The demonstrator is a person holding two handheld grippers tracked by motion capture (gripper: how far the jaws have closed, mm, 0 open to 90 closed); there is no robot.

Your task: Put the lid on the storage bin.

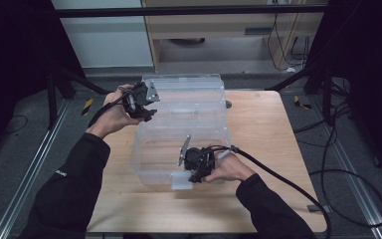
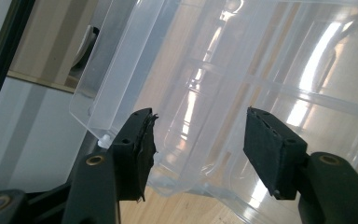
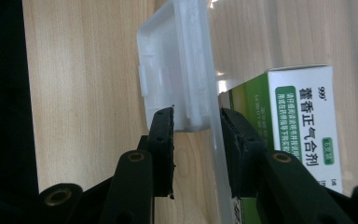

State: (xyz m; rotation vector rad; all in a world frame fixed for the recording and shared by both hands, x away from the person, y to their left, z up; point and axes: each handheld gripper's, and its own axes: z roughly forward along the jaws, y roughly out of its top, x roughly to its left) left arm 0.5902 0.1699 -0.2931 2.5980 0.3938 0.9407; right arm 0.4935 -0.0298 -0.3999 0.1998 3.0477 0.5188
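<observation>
Clear plastic box (image 1: 179, 144): right tongs (image 3: 196, 122) clamped on front latch (image 3: 177, 65); left tongs (image 2: 198, 135) apart beside raised lid (image 2: 242, 70).

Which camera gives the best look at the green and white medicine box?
The right gripper view: the medicine box sits close behind the clear bin's wall, its print readable. The high view and left gripper view show the bin, but I cannot make the box out there.

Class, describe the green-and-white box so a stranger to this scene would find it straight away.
Start at the wooden table and the clear plastic bin on it. At the bin's near wall, by the right gripper, a small carton shows through the plastic. It is the sole printed thing here: white face, green band, green lettering.
</observation>
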